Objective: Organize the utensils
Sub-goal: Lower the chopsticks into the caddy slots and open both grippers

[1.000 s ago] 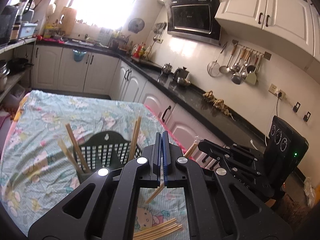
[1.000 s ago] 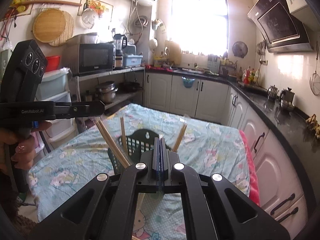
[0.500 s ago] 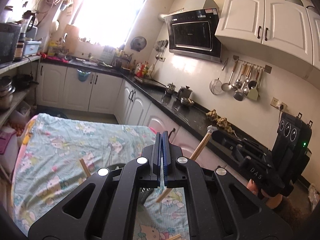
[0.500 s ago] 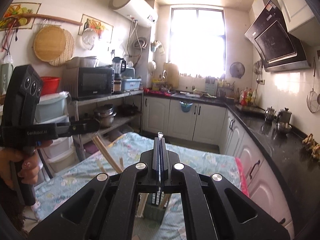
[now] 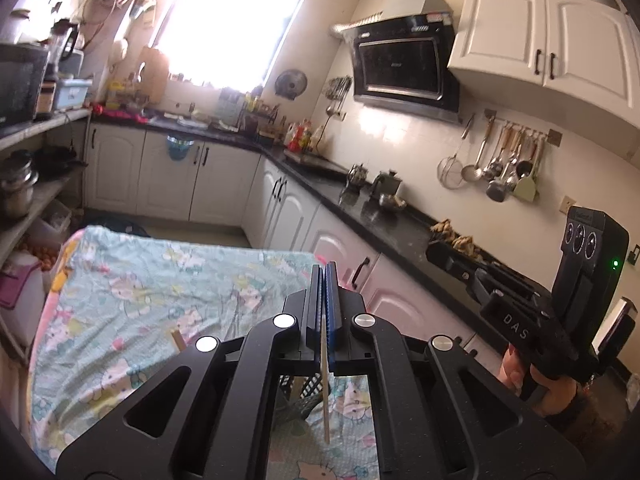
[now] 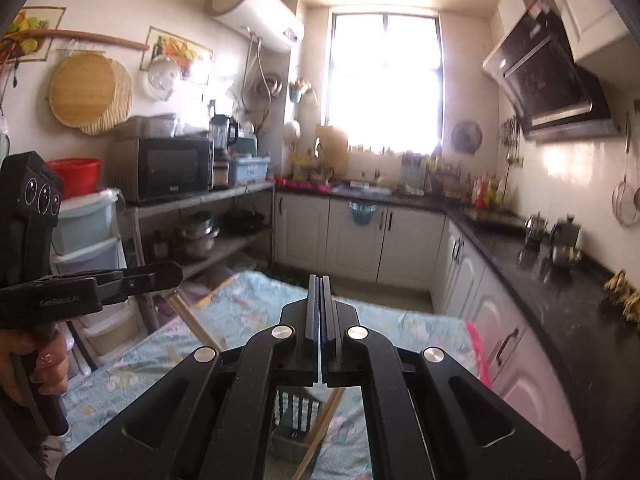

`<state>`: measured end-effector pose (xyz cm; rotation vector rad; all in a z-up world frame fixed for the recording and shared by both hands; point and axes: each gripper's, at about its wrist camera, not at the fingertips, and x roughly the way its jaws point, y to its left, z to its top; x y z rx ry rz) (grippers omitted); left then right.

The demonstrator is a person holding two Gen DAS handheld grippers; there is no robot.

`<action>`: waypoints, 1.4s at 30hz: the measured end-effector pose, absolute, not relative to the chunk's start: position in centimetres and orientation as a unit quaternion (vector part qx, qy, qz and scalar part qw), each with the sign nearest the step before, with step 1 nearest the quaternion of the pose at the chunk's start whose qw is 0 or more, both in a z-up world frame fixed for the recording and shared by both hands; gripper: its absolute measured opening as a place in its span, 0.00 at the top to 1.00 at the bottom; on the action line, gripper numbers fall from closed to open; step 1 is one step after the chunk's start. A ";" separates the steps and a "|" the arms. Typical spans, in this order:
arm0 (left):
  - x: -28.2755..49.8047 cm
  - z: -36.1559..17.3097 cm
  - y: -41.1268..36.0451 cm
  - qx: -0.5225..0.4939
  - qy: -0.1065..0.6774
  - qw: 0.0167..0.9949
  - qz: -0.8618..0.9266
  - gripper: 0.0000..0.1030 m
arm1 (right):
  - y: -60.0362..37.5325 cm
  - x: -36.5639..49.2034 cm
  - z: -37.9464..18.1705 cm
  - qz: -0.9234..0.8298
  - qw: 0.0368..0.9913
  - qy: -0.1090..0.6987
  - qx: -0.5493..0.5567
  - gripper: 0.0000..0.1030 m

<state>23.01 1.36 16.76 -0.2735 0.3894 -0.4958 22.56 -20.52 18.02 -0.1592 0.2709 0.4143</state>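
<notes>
My left gripper (image 5: 323,270) is shut on a thin wooden chopstick (image 5: 325,408) that hangs down from between its jaws. In the right wrist view the left gripper (image 6: 176,276) is at the left, held by a hand, and its chopstick (image 6: 196,322) slants down from the tip. My right gripper (image 6: 319,280) is shut too, with a chopstick (image 6: 320,432) angling down below its jaws. A dark mesh basket (image 5: 310,386) (image 6: 294,412) stands on the table below both grippers, mostly hidden by them. Another chopstick tip (image 5: 176,338) pokes up beside it. The right gripper (image 5: 432,246) shows at the right.
The table wears a light-blue cartoon cloth (image 5: 140,300). A black counter (image 5: 400,228) with kettles and white cupboards runs along the right. Open shelves (image 6: 224,248) with pots stand left of the table. Ladles and a strainer (image 5: 500,168) hang on the wall.
Both grippers have risen. The basket and the table have dropped low in both views, and the basket is now mostly hidden behind the gripper bodies. Both stayed shut.
</notes>
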 end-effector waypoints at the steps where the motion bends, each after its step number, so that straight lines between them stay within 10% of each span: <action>1: 23.4 16.2 1.3 -0.136 0.198 0.940 -0.243 1.00 | -20.5 23.1 17.2 0.206 0.964 0.148 -0.078 0.99; 9: 25.3 12.3 1.2 -0.145 0.239 0.930 -0.237 1.00 | -21.6 26.1 9.8 0.222 0.937 0.268 -0.036 0.97; 13: 25.9 11.0 0.9 -0.141 0.257 0.926 -0.236 1.00 | -22.4 26.5 6.0 0.227 0.921 0.317 -0.001 0.67; 32: 25.9 8.5 -0.1 -0.142 0.282 0.918 -0.239 1.00 | -21.3 27.6 -3.2 0.269 0.862 0.429 0.037 0.67; 42: 26.9 7.5 0.8 -0.143 0.290 0.920 -0.219 1.00 | -20.8 26.9 0.8 0.300 0.874 0.381 0.034 0.93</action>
